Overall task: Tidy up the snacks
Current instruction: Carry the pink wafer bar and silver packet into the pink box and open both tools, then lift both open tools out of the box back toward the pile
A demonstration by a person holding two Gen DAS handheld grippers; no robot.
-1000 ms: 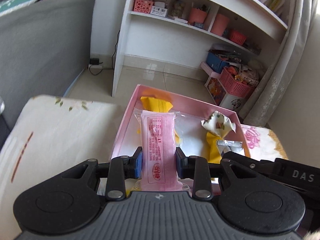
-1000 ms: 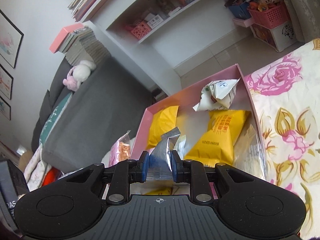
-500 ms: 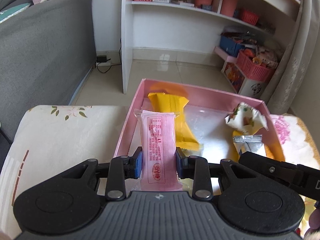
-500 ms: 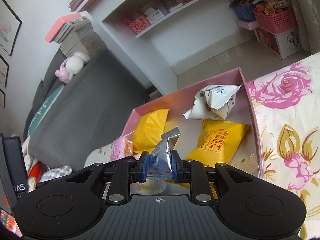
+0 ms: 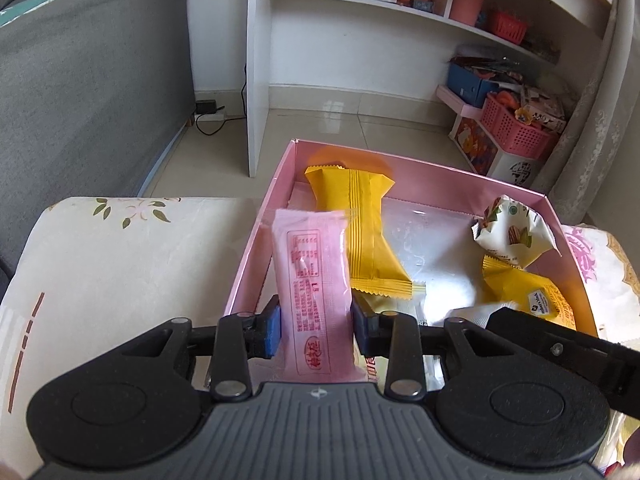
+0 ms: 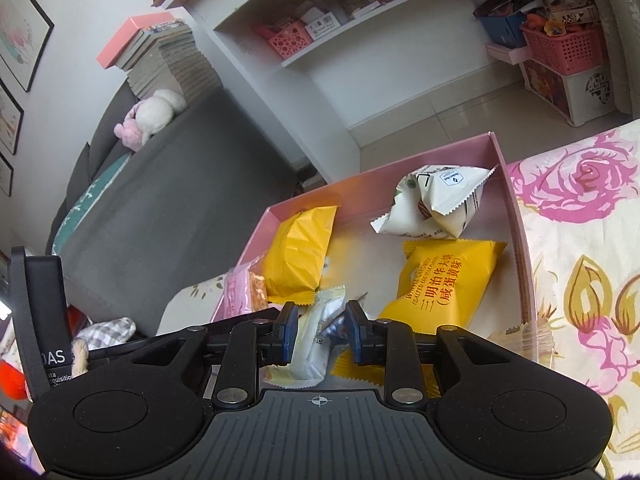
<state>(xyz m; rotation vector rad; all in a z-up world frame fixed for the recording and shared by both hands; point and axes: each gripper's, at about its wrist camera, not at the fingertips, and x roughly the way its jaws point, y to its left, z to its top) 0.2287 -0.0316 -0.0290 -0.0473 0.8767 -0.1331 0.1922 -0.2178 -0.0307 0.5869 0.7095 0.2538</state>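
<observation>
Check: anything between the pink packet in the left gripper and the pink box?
Nothing visible. The pink packet sits between the left gripper's pads over the box's near-left corner; the yellow packet lies just beside it.

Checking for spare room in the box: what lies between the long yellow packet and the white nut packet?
Bare box floor separates the long yellow packet from the white nut packet, shown in the left wrist view.
</observation>
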